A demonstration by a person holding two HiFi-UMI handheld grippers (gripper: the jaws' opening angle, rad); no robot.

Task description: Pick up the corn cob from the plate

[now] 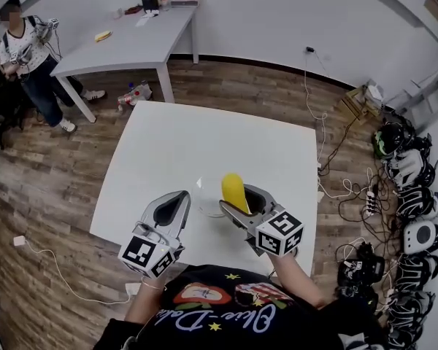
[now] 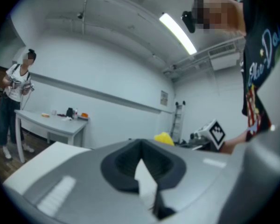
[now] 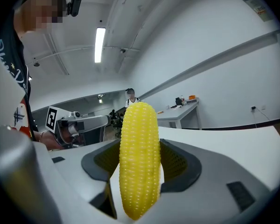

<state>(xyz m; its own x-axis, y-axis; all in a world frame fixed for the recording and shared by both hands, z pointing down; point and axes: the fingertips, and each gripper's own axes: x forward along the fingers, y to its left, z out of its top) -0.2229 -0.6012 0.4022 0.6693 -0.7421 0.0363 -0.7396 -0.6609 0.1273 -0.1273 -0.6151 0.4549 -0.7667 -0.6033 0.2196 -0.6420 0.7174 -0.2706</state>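
The yellow corn cob [image 1: 233, 187] stands upright between the jaws of my right gripper [image 1: 242, 200], which is shut on it, lifted just above the white plate [image 1: 202, 189]. In the right gripper view the corn cob [image 3: 139, 157] fills the middle, its tip pointing up, with the dark pads [image 3: 181, 161] pressing on both sides. My left gripper [image 1: 178, 197] hovers just left of the plate, jaws together with nothing between them. In the left gripper view the left gripper [image 2: 142, 158] shows its pads meeting, and the corn cob [image 2: 164, 137] peeks over it.
The plate sits near the front of a white table [image 1: 204, 133]. A second white table [image 1: 128, 44] with small items stands at the back left, with a person [image 1: 31, 60] beside it. Cables and several headsets [image 1: 412, 188] lie on the floor at the right.
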